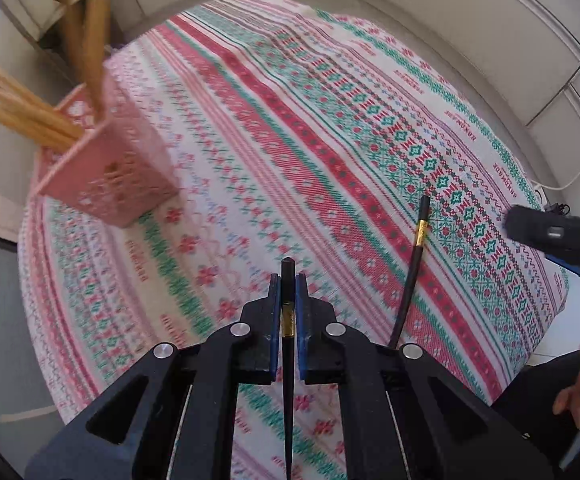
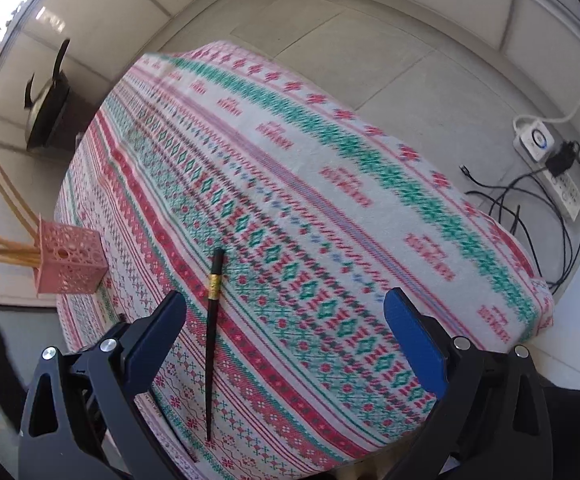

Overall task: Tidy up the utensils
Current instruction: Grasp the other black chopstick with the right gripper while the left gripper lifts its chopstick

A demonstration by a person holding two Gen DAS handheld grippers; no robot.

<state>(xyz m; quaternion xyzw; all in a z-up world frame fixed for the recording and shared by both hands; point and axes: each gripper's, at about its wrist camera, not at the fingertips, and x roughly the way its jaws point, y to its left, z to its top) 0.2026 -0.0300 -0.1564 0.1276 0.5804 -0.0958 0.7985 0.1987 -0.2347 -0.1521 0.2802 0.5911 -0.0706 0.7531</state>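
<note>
My left gripper (image 1: 288,280) is shut on a black chopstick with a gold band (image 1: 288,320), held above the patterned tablecloth (image 1: 290,140). A second black chopstick (image 1: 414,264) lies on the cloth to its right; it also shows in the right wrist view (image 2: 211,332). A pink perforated holder (image 1: 109,176) with several wooden chopsticks (image 1: 21,112) stands at the table's far left; it also shows in the right wrist view (image 2: 67,260). My right gripper (image 2: 285,312) is open and empty above the cloth, just right of the lying chopstick.
The table edge drops to a tiled floor on all sides. A power strip (image 2: 550,164) with black cables lies on the floor at right. A dark stand (image 2: 47,112) sits on the floor beyond the table's far left.
</note>
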